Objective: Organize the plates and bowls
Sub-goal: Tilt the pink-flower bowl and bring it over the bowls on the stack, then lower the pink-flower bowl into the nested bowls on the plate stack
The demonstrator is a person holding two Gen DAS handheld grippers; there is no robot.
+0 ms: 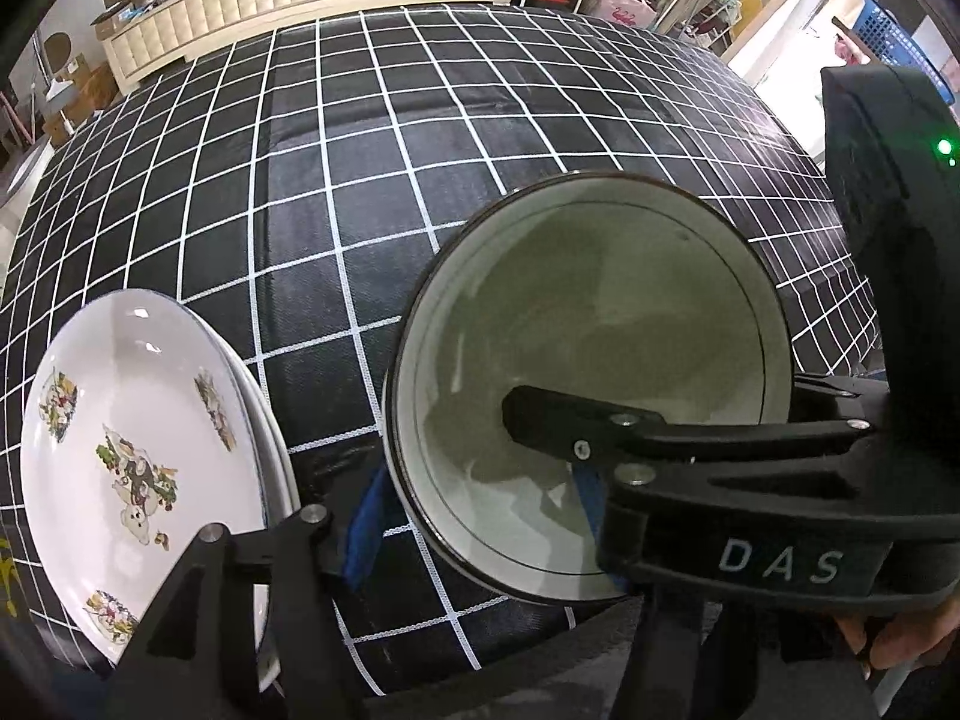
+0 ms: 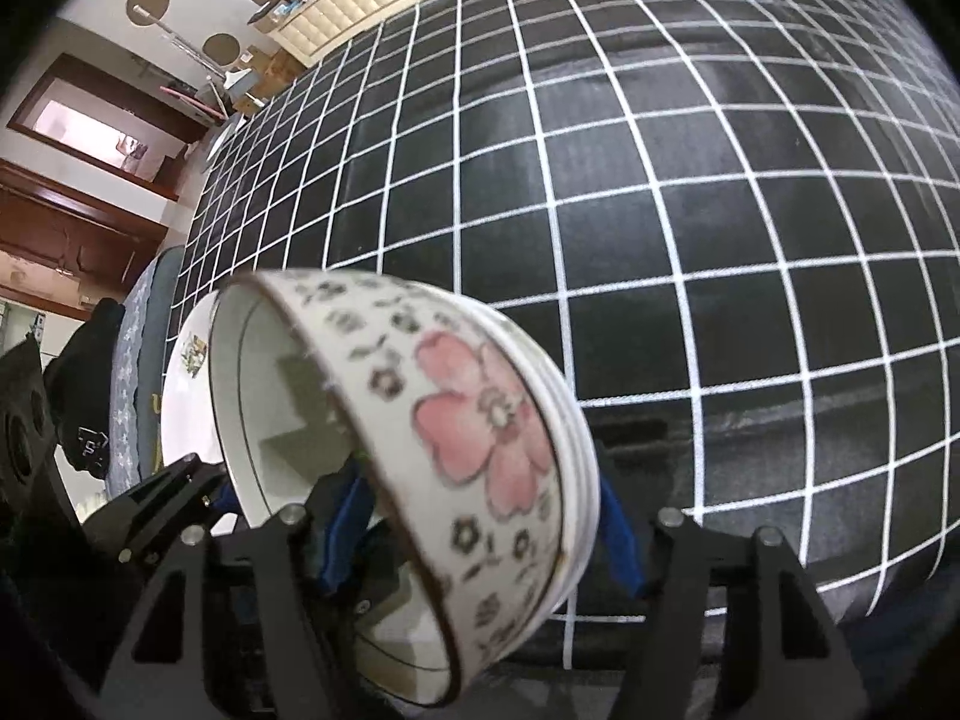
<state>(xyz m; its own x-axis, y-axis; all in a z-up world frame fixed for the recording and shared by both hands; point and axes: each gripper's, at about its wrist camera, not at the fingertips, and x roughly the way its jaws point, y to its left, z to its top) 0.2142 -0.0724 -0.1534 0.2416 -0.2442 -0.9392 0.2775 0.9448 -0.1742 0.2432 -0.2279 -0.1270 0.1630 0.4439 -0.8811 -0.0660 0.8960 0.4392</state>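
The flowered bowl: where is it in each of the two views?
Left wrist: bowl right of centre, seen from above, its inside showing.
Right wrist: bowl low in the centre, tilted, its pink flower facing the camera.
Shared landmark: the white plate, left of the bowl in both.

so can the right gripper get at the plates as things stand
Probably not. The right gripper is closed on the tilted bowl, and the plates lie beyond it, with that bowl and the left gripper in between. It would have to set the bowl down first.
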